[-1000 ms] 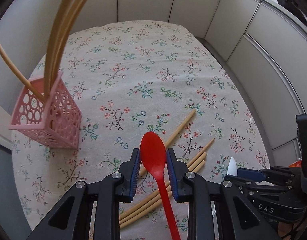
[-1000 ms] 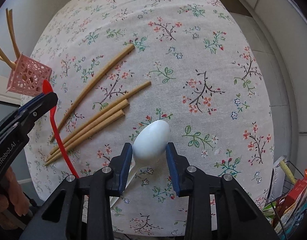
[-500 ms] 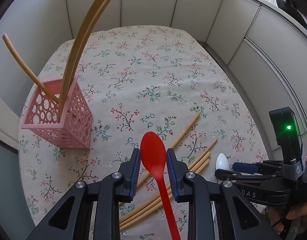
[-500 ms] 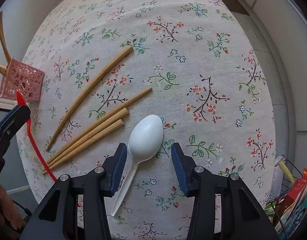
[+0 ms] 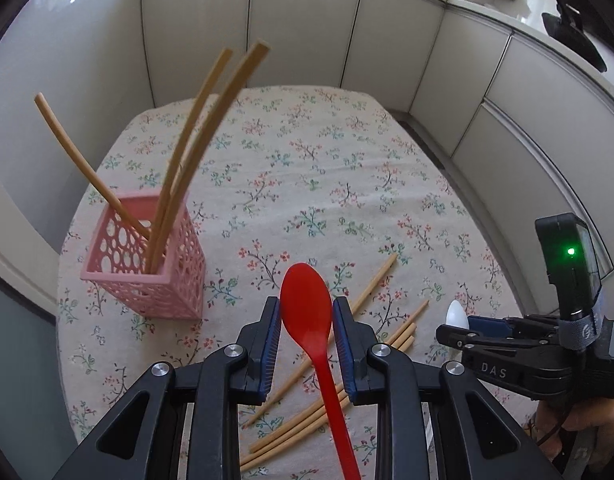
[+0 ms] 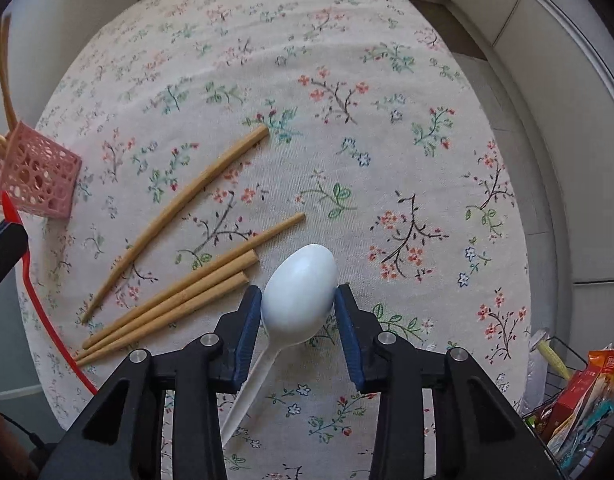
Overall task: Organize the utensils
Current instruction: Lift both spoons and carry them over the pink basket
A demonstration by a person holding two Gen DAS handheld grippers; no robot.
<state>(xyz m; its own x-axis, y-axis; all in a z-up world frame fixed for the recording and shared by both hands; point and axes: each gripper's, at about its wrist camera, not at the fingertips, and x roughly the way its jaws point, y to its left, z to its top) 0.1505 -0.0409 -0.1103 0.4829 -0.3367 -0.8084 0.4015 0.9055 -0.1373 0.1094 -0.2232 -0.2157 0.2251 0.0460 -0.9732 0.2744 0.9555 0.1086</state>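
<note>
At far left a pink basket (image 5: 147,264) near the table's (image 5: 327,168) edge holds three chopsticks. The left gripper (image 5: 306,322) pinches a red spoon (image 5: 307,312) above the cloth. Four loose chopsticks (image 6: 175,300) lie just right. The right gripper's (image 6: 299,300) jaws are closing on the white spoon (image 6: 299,292). Beyond, the cloth lies bare.
</note>
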